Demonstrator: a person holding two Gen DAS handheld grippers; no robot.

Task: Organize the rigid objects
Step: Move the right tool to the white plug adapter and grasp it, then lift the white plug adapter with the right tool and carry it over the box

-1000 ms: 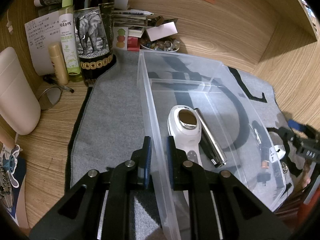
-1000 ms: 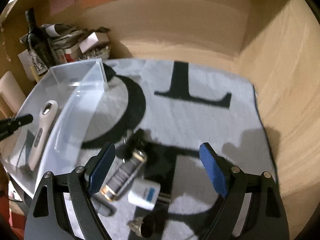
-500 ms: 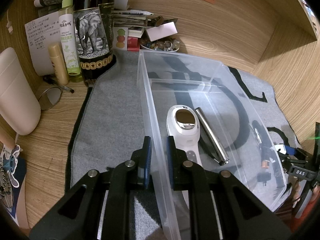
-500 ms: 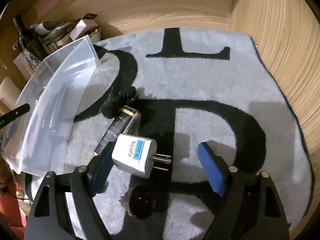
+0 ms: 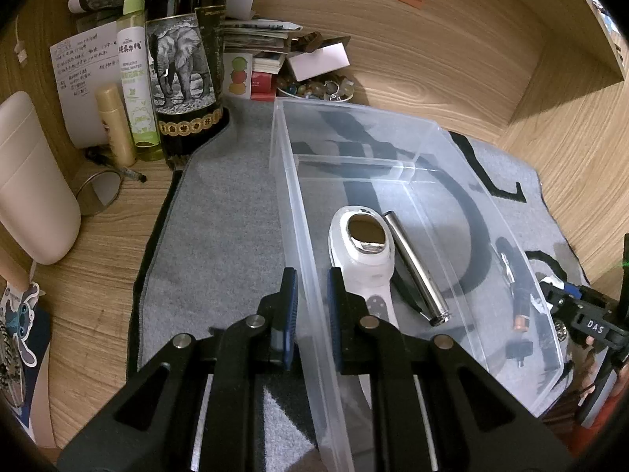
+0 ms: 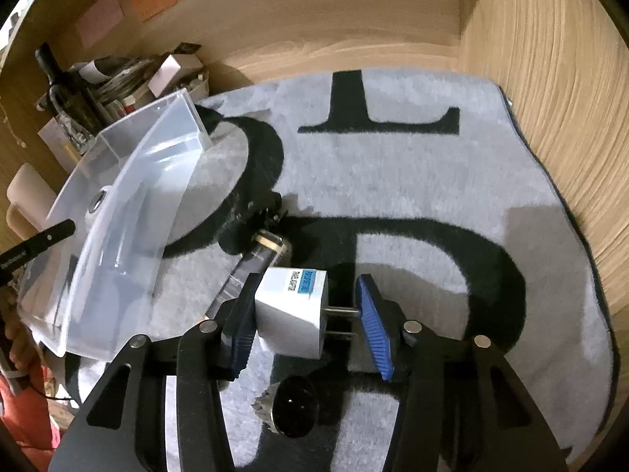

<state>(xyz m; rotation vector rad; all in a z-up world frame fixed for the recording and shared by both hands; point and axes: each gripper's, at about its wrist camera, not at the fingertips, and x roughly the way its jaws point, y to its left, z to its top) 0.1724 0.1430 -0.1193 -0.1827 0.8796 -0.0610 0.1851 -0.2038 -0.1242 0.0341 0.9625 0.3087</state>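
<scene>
My left gripper (image 5: pixel 310 310) is shut on the near left wall of a clear plastic bin (image 5: pixel 289 181), one finger on each side. Inside the bin lie a white handheld device (image 5: pixel 363 247) and a silver metal cylinder (image 5: pixel 416 271). In the right wrist view the bin (image 6: pixel 118 236) sits at the left. My right gripper (image 6: pixel 306 326) is open, its jaws on either side of a white plug adapter (image 6: pixel 293 314) on the mat; the left pad touches its body and the prongs point at the right pad. A dark lighter-like object (image 6: pixel 251 267) lies beside it, and a black round piece (image 6: pixel 293 407) below.
A grey mat with black letters (image 6: pixel 393 181) covers the wooden desk. At the back left stand a dark elephant-label bottle (image 5: pixel 182 67), a green spray bottle (image 5: pixel 135 70), a yellow tube (image 5: pixel 116 126), papers and a dish of trinkets (image 5: pixel 314 88). A beige container (image 5: pixel 31 181) stands at the left. Wooden walls enclose back and right.
My right gripper has come down and forward over the mat and narrowed around the white plug adapter. My left gripper has kept its hold on the bin wall.
</scene>
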